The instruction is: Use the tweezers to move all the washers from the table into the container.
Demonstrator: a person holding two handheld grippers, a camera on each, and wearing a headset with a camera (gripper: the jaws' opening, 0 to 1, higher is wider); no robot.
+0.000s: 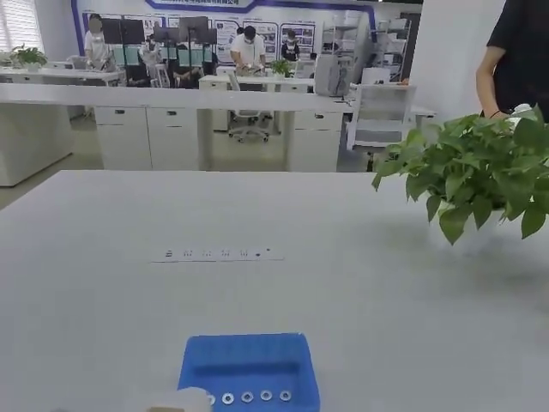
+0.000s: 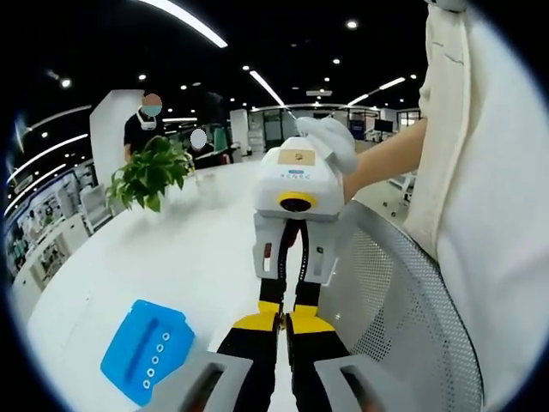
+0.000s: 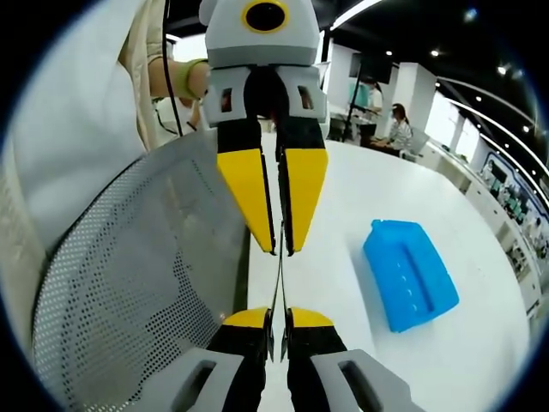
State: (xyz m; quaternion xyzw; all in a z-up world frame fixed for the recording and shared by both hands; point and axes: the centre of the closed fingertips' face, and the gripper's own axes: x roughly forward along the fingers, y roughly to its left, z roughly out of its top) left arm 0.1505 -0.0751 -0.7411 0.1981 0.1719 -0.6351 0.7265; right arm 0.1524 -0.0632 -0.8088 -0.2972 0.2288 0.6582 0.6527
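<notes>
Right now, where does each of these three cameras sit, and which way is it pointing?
Head view: on the person's head, looking forward and down over the table to the tray; a pale shape at its bottom edge, unclear.
Left gripper view: on the left claw, facing the right claw, its hand and the person's shirt.
Right gripper view: on the right claw, facing the left claw, tweezers between them, an arm behind.
Shared: all three see the tray; both gripper views see the chair.
</notes>
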